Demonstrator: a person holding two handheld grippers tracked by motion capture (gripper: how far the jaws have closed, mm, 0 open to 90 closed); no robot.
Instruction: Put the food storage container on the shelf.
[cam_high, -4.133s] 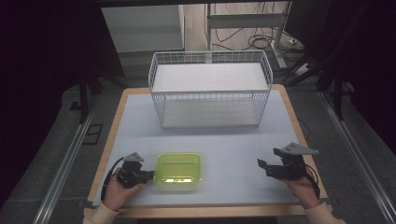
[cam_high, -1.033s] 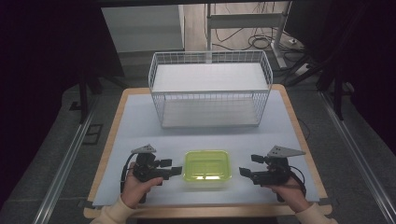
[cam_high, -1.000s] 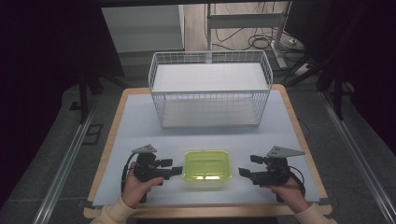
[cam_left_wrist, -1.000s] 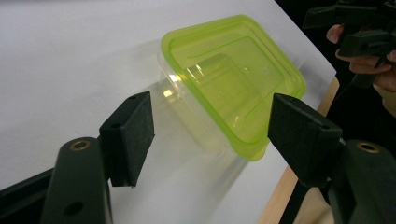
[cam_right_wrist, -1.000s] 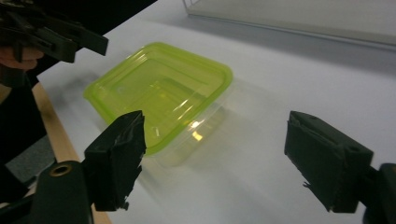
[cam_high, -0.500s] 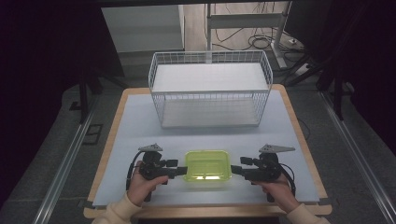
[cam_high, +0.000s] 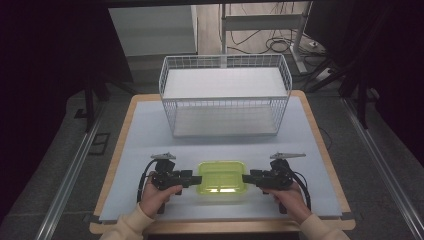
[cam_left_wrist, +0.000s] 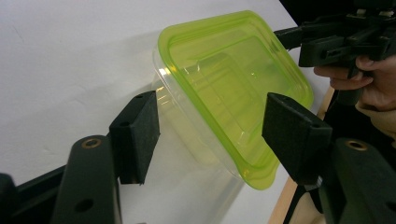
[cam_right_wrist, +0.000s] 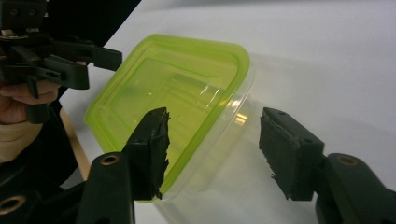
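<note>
1. The left gripper (cam_high: 192, 178) lies at nine o'clock of the green-lidded container (cam_high: 221, 176); its jaws straddle that end's corner, part-open and just now closing, and the pads do not press on the container.
2. The right gripper (cam_high: 248, 178) lies at three o'clock of the container; its jaws have also been closing, one over the lid (cam_right_wrist: 168, 93), one outside the clear wall, with gaps on both.
3. The container stands on the white table (cam_high: 150, 135) near its six o'clock edge, at six o'clock of the wire basket (cam_high: 225, 97).
4. The container's clear lower wall is hard to trace against the table.
5. Count: two grippers, one container, one basket.
</note>
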